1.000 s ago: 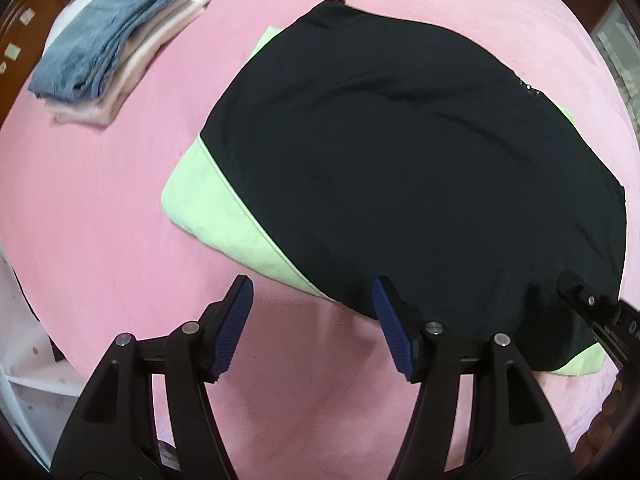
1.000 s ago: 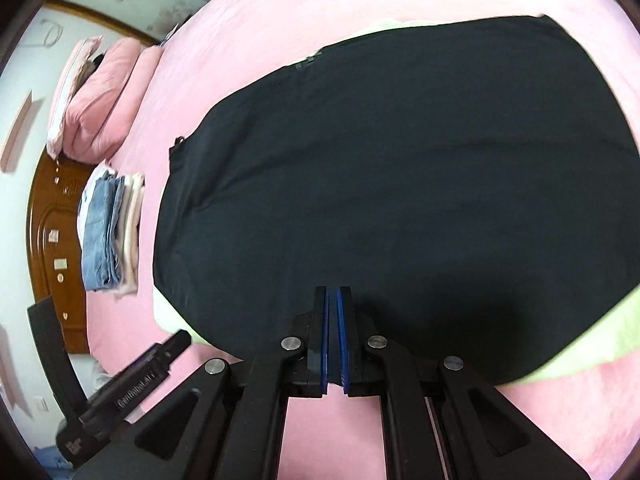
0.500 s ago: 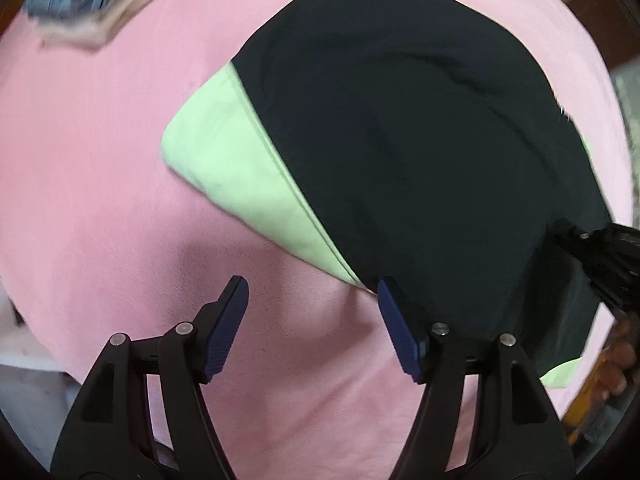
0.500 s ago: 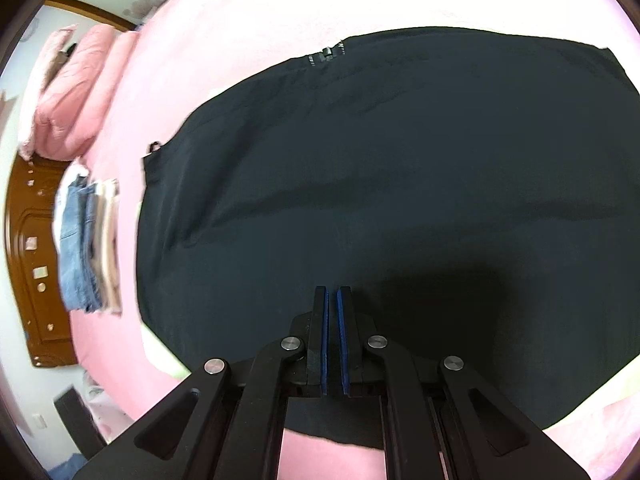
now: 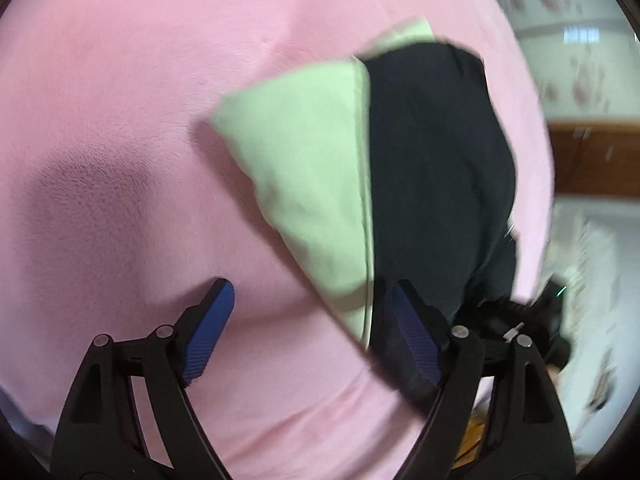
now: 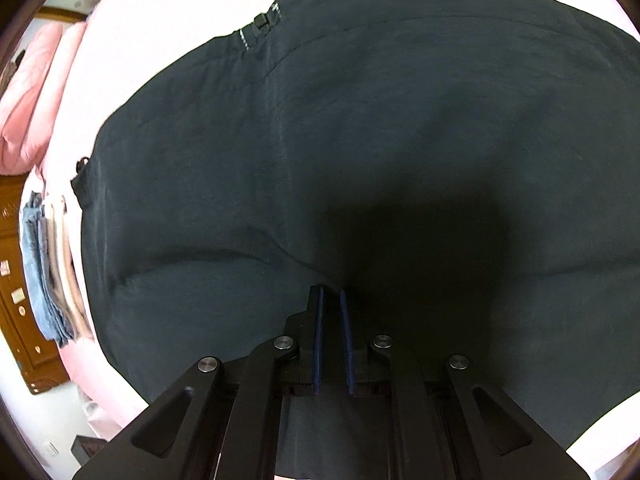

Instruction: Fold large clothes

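The black and light-green garment [image 5: 424, 184] lies folded on the pink bed [image 5: 120, 120], filling nearly all of the right wrist frame. The left hand-held gripper [image 5: 308, 320] is spread wide and opening, nothing pinched, its right pad at the garment's corner, lower middle of frame. The right hand-held gripper [image 6: 332, 300] is just cracking open over the black cloth, a narrow gap between the pads. Folded clothes stack [image 6: 48, 264] at the left edge.

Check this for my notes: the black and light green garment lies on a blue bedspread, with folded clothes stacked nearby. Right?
Not quite. The bedspread is pink, not blue, as the left wrist view shows. The black and light green garment does lie on it, with folded clothes stacked nearby.
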A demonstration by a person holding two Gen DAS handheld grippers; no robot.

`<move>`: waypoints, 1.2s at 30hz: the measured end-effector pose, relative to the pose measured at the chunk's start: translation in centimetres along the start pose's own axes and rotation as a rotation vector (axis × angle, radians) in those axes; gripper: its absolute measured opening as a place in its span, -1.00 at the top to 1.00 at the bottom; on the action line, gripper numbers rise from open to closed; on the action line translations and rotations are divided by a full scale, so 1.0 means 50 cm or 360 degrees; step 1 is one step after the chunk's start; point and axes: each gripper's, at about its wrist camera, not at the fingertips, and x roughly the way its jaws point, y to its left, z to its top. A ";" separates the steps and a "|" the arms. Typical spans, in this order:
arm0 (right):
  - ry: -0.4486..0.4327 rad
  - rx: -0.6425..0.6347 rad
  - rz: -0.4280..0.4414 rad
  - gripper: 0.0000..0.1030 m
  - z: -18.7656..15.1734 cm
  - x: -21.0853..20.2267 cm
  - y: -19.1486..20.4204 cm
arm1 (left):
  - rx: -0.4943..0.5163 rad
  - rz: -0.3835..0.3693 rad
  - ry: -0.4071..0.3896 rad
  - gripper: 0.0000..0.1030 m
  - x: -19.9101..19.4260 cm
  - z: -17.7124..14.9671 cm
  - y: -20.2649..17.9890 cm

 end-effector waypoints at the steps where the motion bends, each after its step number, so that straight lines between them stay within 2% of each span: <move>1: 0.0007 0.0003 -0.0008 0.82 0.006 0.003 0.003 | -0.0054 -0.0036 -0.0021 -0.55 0.002 0.008 0.015; 2: 0.0012 0.0003 -0.0017 0.82 0.006 0.003 0.006 | -0.0125 -0.0100 -0.0052 -0.55 0.006 0.019 0.030; 4: 0.0025 -0.0017 -0.0036 0.83 0.018 0.009 0.013 | -0.0169 -0.0185 -0.0088 -0.56 0.009 0.031 0.040; 7: 0.0035 -0.0012 -0.0025 0.82 0.032 0.016 0.023 | -0.0148 -0.0241 -0.0122 -0.57 0.018 0.048 0.033; 12: 0.0019 0.0035 0.0060 0.82 0.043 0.020 0.005 | -0.0023 -0.0145 -0.0173 -0.50 0.016 0.078 -0.006; 14: 0.0014 0.0065 0.0086 0.82 0.046 0.018 -0.004 | 0.0024 -0.0105 -0.0242 -0.03 0.009 0.082 -0.024; 15: 0.0011 0.0075 0.0093 0.82 0.047 0.019 -0.005 | 0.0064 -0.0057 -0.0273 0.09 0.001 0.088 -0.036; 16: 0.0006 0.0077 0.0097 0.83 0.050 0.021 -0.006 | 0.0124 -0.0034 -0.0305 0.34 -0.003 0.087 -0.049; 18: -0.0005 0.0075 0.0102 0.83 0.053 0.021 -0.006 | 0.0222 0.0028 -0.0390 0.54 -0.018 0.071 -0.074; 19: -0.0015 0.0075 0.0110 0.82 0.049 0.021 -0.008 | 0.0285 0.0065 -0.0438 0.68 -0.027 0.059 -0.089; 21: -0.0035 0.0083 0.0133 0.82 0.041 0.031 -0.008 | 0.0450 0.0105 -0.0572 0.79 -0.056 0.029 -0.135; 24: -0.0065 0.0094 0.0174 0.82 -0.007 0.030 -0.027 | 0.0682 0.0052 -0.0700 0.86 -0.110 -0.021 -0.197; 28: -0.0101 0.0051 0.0208 0.82 -0.018 0.027 -0.043 | 0.0940 -0.0081 -0.0747 0.89 -0.172 -0.088 -0.289; 30: -0.0121 0.0028 0.0229 0.82 -0.024 0.025 -0.049 | 0.1122 -0.0131 -0.0768 0.90 -0.202 -0.145 -0.346; 32: -0.0141 0.0011 0.0260 0.82 -0.035 0.023 -0.060 | 0.1283 -0.0129 -0.0795 0.90 -0.222 -0.212 -0.390; 34: -0.0167 -0.0014 0.0311 0.82 -0.048 0.026 -0.072 | 0.1512 -0.0109 -0.0824 0.90 -0.220 -0.304 -0.453; 36: -0.0195 -0.0027 0.0385 0.83 -0.059 0.031 -0.096 | 0.1667 -0.0119 -0.0817 0.91 -0.207 -0.380 -0.497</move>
